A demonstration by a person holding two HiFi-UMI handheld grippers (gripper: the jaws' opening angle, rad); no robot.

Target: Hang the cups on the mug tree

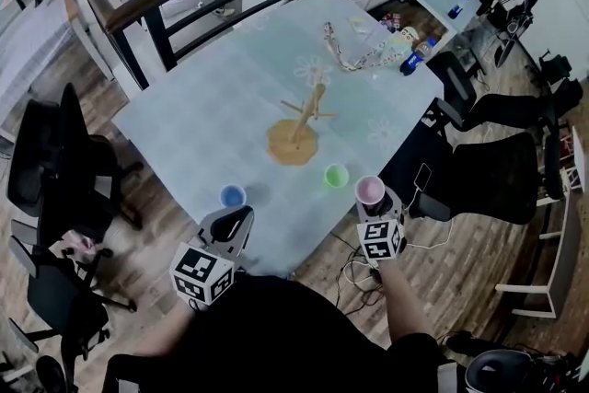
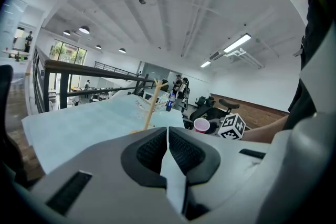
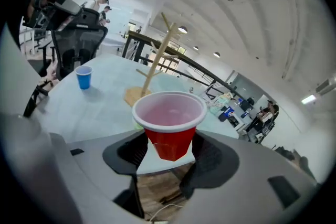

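Right gripper view shows the right claw (image 3: 169, 150) clamped on the upright red cup (image 3: 169, 131), which the head view places at the table (image 1: 202, 133) edge, apart from the mug tree (image 1: 302, 120); left claw (image 2: 168, 150) closed, empty, per its own view.

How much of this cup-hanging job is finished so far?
Done: nothing is hung yet; the mug tree has bare pegs. In hand: the right gripper is shut on the red cup. Left: hanging that cup, then the blue cup and green cup, which stand on the table. The left gripper is shut and empty.
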